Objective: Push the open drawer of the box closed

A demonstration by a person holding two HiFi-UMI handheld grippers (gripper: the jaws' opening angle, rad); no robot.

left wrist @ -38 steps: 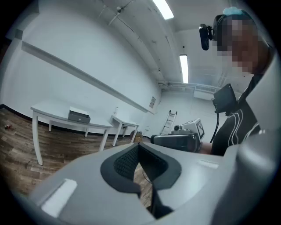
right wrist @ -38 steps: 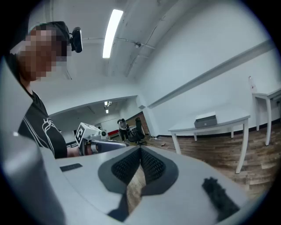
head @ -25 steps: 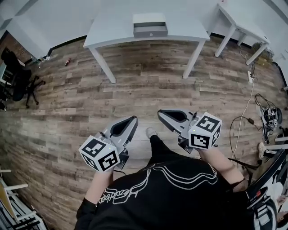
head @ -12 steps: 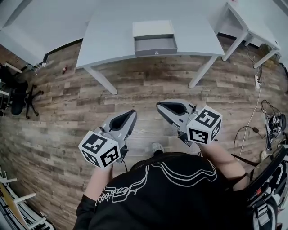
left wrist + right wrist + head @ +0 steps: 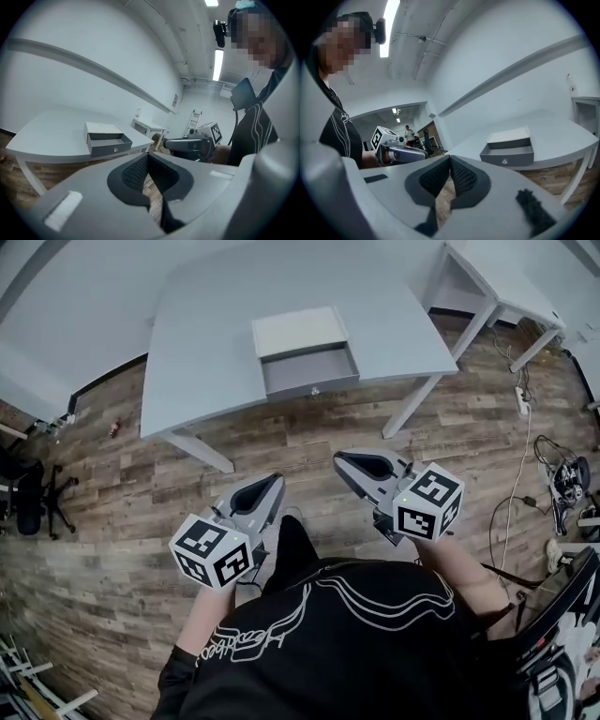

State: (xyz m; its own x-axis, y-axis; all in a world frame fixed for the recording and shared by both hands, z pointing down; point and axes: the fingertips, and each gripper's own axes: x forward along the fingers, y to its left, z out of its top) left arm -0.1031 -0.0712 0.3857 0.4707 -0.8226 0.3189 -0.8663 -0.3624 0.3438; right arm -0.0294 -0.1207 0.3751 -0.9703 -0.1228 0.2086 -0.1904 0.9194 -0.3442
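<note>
You're on approach: left gripper (image 5: 277,484), right gripper (image 5: 339,460) jaws together, empty, well short of the open drawer (image 5: 309,369); next reach its front, push.

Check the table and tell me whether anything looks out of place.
Only one thing: the drawer of the box is pulled out toward the front edge of the table, open, with nothing visible inside. The box looks undamaged and nothing is spilled. The left gripper and right gripper are shut, short of the table.
</note>
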